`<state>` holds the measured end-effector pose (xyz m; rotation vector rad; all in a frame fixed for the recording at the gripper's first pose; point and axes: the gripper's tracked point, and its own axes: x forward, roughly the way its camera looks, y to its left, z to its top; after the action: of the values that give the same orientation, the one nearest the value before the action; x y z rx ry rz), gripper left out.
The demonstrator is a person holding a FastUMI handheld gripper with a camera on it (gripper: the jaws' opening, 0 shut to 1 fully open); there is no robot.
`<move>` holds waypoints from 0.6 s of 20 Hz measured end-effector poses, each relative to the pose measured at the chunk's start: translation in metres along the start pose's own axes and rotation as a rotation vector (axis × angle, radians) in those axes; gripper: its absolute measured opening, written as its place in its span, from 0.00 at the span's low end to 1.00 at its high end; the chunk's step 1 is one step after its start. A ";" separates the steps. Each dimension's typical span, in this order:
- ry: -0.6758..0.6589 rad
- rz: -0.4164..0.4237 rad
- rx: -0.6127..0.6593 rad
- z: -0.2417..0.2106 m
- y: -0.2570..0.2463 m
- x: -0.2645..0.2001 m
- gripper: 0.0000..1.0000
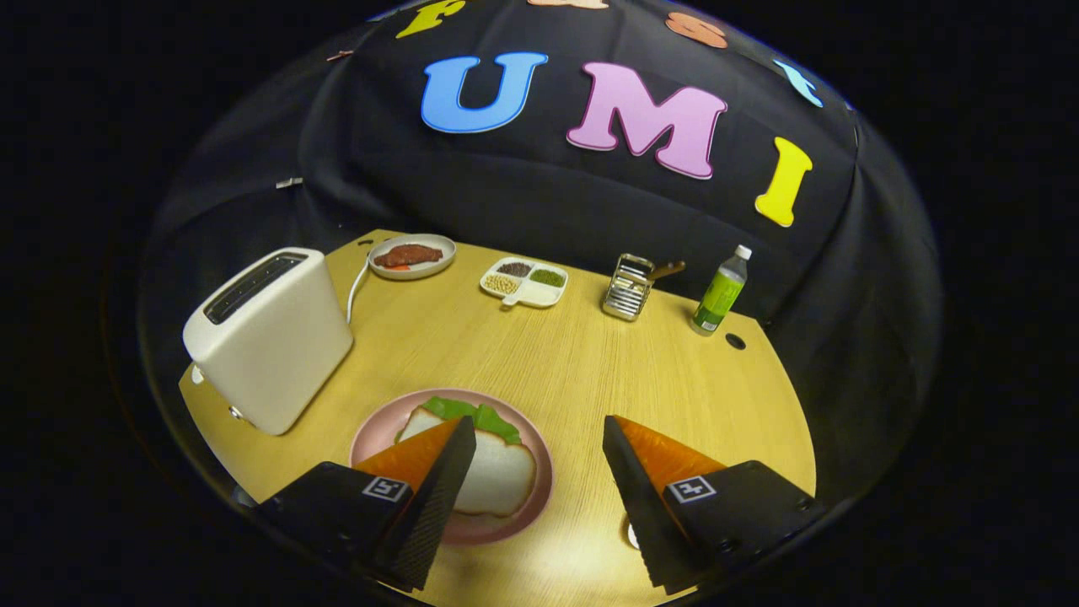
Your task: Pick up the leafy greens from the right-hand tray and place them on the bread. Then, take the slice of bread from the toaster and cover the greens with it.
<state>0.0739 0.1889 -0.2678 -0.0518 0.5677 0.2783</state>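
— Bread (497,472) is lying on the pink plate (539,497), isn't it?

— Yes, a slice is sitting on top, and leafy greens (472,415) are peeking out from under its far edge. The plate is resting on the counter (548,362), just ahead of the left finger, which is covering part of it.

— What is the hand-held gripper (535,459) doing?

— Its fingers are standing wide apart, gripping nothing, and hovering above the near part of the counter. The plate is lying partly between them, closer to the left one.

— Where is the toaster (270,337) standing?

— It is sitting to the left of the plate, near it but apart, with its slots facing up. I cannot tell whether anything is inside them.

— And further back?

— A small plate with a piece of meat (411,255) is lying beyond the toaster. A divided tray (524,282) holding grains and something green is sitting near the middle of the far edge. Right of it, a metal rack (628,287) is standing, and a green bottle (719,292) is standing upright beside that, slightly apart.
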 end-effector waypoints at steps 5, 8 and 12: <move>-0.174 -0.021 -0.038 0.065 -0.019 -0.055 0.95; -0.291 -0.046 -0.046 0.101 -0.030 -0.102 0.95; -0.399 -0.068 -0.089 0.131 -0.035 -0.160 0.94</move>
<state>0.0228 0.1321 -0.0720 -0.0989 0.1564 0.2392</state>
